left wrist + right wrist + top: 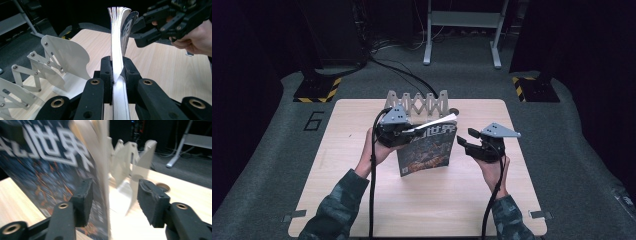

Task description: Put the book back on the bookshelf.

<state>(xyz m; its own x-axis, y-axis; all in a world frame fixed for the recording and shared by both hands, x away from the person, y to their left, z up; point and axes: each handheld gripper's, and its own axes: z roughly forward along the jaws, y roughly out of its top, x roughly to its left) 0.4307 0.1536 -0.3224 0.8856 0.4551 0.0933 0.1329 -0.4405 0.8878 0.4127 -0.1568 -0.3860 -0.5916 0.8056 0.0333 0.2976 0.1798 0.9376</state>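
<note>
A magazine (pixel 428 150) with a dark cover and white characters stands upright on the wooden table (pixel 412 205). My left gripper (pixel 404 131) is shut on its upper left edge; in the left gripper view the pages (pixel 117 37) are pinched between the two black jaws of that gripper (pixel 117 66) and fan out above them. My right gripper (pixel 465 140) is open at the magazine's right side. In the right gripper view the magazine's edge (pixel 100 170) lies between the jaws of the right gripper (pixel 113 195), close to the left jaw, with a wide gap to the right one.
A white accordion-style rack (pixel 417 105) stands at the table's far edge, just behind the magazine, and is also seen as the rack (pixel 65 55) beside the left gripper. Cables trail from both grippers toward the near edge. Dark floor and stands surround the table.
</note>
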